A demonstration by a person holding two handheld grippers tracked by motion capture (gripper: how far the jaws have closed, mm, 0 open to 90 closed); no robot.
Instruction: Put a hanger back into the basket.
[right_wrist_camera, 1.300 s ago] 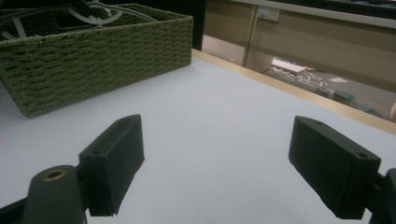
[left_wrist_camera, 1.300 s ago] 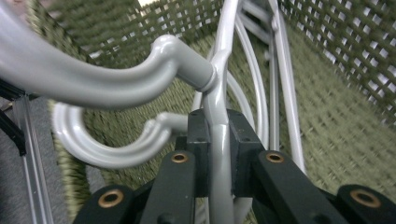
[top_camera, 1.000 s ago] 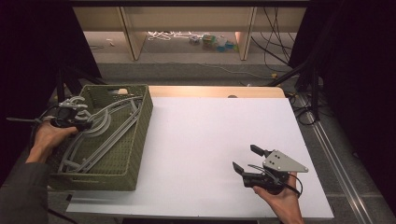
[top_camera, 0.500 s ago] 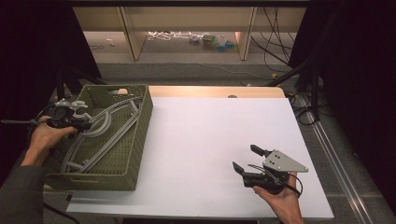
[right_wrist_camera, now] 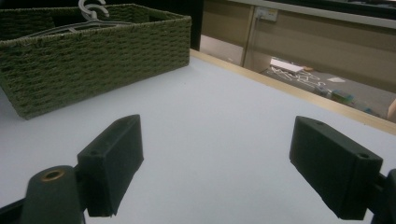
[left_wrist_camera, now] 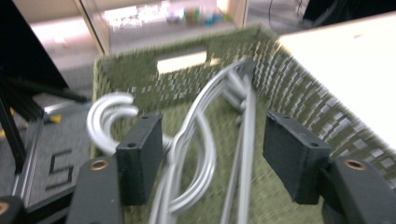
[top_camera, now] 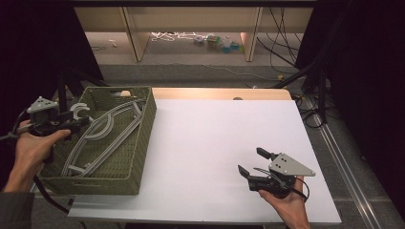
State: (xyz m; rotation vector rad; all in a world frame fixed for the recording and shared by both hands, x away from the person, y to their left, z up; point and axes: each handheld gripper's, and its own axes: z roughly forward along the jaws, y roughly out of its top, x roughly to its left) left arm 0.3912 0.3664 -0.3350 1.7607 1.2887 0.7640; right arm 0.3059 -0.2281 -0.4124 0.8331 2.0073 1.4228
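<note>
Several grey plastic hangers lie in a green woven basket at the table's left, and their hooks rise over its left rim. My left gripper hovers over that rim, just left of the hooks. Its jaws have just been opening and now stand open. In the left gripper view the hangers run below and between the left gripper's pads without touching them. My right gripper rests low at the near right of the white table, open and holding nothing, also open in its own view.
The white tabletop stretches bare between the basket and my right hand. The basket's woven wall stands far off to the right gripper's left. Beyond the table's far wooden edge are shelf legs, cables and small clutter on the floor.
My left gripper has opened, let go of the hangers and drawn up and to the left, away from the hooks. The right gripper has stayed still.
</note>
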